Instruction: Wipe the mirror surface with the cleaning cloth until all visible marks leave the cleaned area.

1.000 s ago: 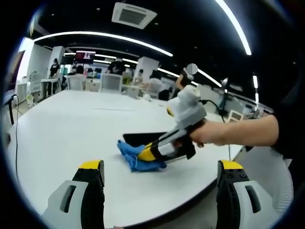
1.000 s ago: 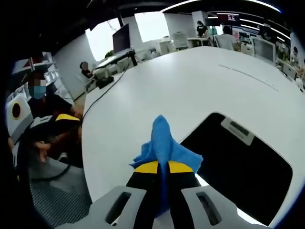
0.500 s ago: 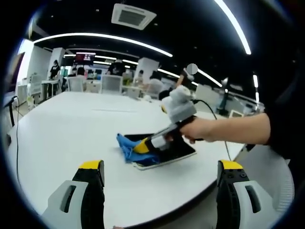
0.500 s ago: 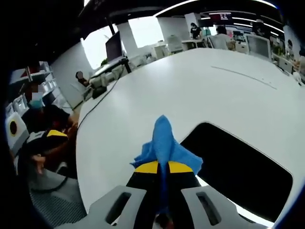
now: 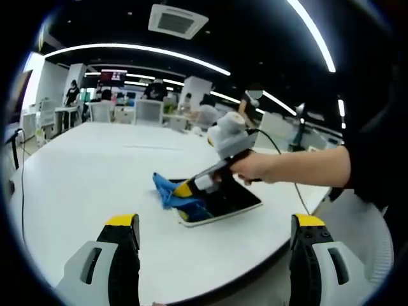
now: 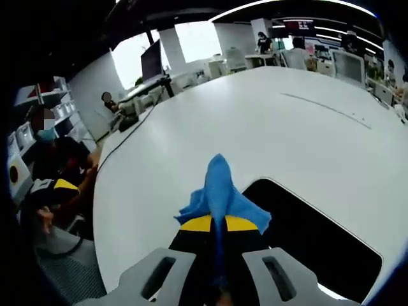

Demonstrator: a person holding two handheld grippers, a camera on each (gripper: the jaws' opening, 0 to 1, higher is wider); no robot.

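Observation:
A dark rectangular mirror (image 5: 223,199) with a pale frame lies flat on the white table (image 5: 83,172). In the left gripper view the right gripper (image 5: 185,190), held by a hand, presses a blue cleaning cloth (image 5: 167,191) at the mirror's left end. In the right gripper view the right gripper (image 6: 218,223) is shut on the blue cloth (image 6: 220,188), which sticks up between its jaws, with the mirror (image 6: 306,245) to its right. The left gripper (image 5: 213,224) stays open over the table's near edge, well short of the mirror, nothing between its jaws.
The white table (image 6: 268,134) stretches far beyond the mirror. A seated person (image 6: 48,143) is at the table's left edge in the right gripper view. Chairs and desks (image 5: 137,109) stand behind the table's far side.
The right gripper has slid the cloth leftward and farther along the mirror, uncovering more dark glass on its right. The left gripper has stayed in place.

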